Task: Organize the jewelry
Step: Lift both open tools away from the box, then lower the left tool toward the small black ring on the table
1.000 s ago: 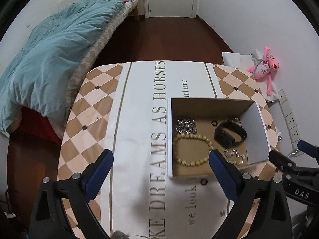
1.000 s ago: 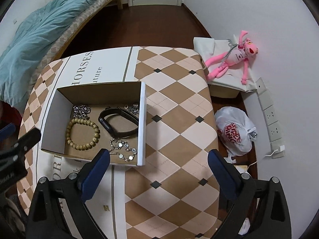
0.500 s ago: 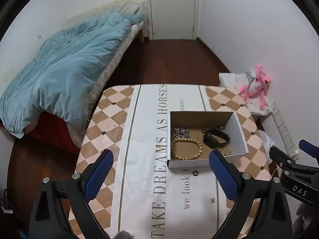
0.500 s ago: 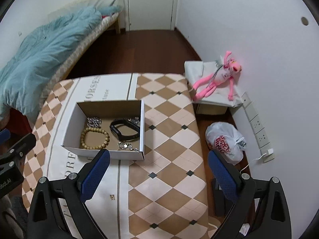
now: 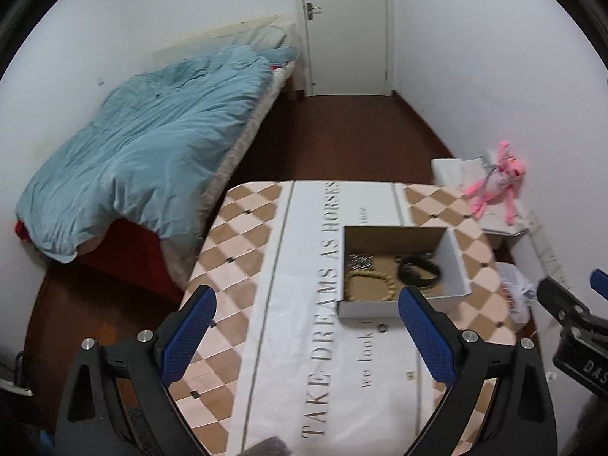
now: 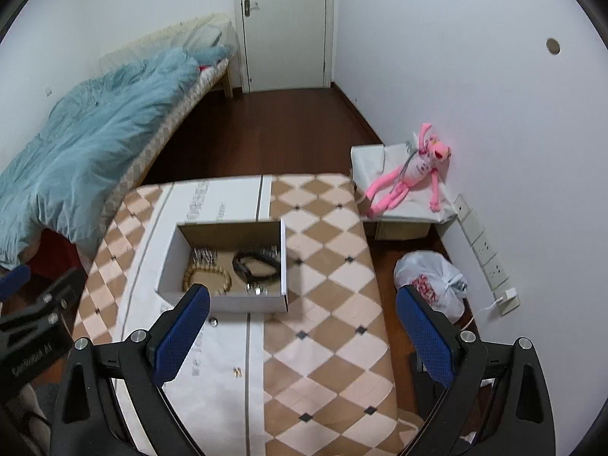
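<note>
An open cardboard box (image 5: 454,266) (image 6: 283,262) stands on the table. It holds a wooden bead bracelet (image 5: 383,275) (image 6: 224,275), a black band (image 5: 421,268) (image 6: 250,262) and silver chain pieces (image 5: 359,260) (image 6: 205,255). A small ring (image 5: 381,328) (image 6: 213,321) lies on the cloth in front of the box. My left gripper (image 5: 304,326) is open and empty, high above the table near its front. My right gripper (image 6: 304,326) is open and empty, also high, right of the box.
The table (image 5: 243,228) has a checked cloth with lettering. A bed with a blue quilt (image 5: 152,159) stands to the left. A pink plush toy (image 6: 414,171) on a white box, a white plastic bag (image 6: 429,281) and wall sockets (image 6: 482,247) are at the right.
Both grippers have pulled up and back from the table, so the box looks smaller and more of the room shows. Both stay open and empty.
</note>
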### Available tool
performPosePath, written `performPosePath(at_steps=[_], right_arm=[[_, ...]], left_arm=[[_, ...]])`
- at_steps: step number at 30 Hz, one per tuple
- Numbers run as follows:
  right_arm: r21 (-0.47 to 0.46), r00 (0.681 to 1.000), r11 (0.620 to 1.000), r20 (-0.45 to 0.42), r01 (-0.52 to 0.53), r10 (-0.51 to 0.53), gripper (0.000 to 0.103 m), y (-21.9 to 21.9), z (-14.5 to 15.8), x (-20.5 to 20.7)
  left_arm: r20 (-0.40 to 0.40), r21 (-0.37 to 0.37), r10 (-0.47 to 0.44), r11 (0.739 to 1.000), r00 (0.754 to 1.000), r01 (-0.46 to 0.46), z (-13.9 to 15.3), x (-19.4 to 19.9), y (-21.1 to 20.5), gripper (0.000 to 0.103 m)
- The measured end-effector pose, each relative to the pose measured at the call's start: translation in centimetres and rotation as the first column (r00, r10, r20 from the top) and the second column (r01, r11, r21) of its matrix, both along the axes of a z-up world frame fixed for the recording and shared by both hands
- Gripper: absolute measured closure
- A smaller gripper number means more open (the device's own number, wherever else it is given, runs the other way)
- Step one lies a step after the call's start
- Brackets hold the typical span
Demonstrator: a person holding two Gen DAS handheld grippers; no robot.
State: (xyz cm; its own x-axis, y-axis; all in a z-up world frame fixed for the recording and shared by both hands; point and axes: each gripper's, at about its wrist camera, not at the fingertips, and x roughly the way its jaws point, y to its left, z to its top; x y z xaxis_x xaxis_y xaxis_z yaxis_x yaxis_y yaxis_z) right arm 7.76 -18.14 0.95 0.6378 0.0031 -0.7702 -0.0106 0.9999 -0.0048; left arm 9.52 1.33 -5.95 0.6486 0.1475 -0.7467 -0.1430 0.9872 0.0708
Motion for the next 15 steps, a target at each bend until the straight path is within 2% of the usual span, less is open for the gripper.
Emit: performPosePath(at_steps=[4, 6, 7, 9, 12, 15], right_arm=[[0.018, 0.994, 0.999, -0.107, -0.029, 0.030, 0.003, 0.7, -5.1, -0.2], [0.032, 0.987, 0.999, -0.152, -0.042, 0.046, 0.006, 1.3, -8.1, -0.4], [0.043, 0.982, 0.998, -0.177, -0.054, 0.061, 0.009, 1.6, -9.6, -0.5], [0.064, 0.972, 0.995, -0.219, -0.076, 0.088, 0.030, 2.6, -12.6, -0.8], [0.081, 0.958, 0.991, -0.258, -0.103, 0.121, 0.036, 4.1, -16.1, -1.1], [0.079, 0.955, 0.988, -0.255, -0.133, 0.149, 0.044, 5.6, -18.0, -1.4]], left_arm=[[-0.068, 0.021, 0.030, 0.999, 0.997, -0.029, -4.1, -0.4, 0.9, 0.005], [-0.125, 0.046, 0.049, 0.998, 0.991, -0.044, -7.1, -0.5, 1.4, 0.005], [-0.148, 0.053, 0.055, 0.997, 0.988, -0.048, -8.2, -0.6, 1.6, 0.005], [-0.202, 0.054, 0.066, 0.997, 0.977, -0.057, -10.6, -0.8, 2.2, 0.005], [-0.265, 0.058, 0.089, 0.995, 0.960, -0.076, -13.5, -1.2, 3.1, 0.005], [-0.292, 0.063, 0.107, 0.994, 0.950, -0.093, -15.0, -1.7, 3.9, 0.005]])
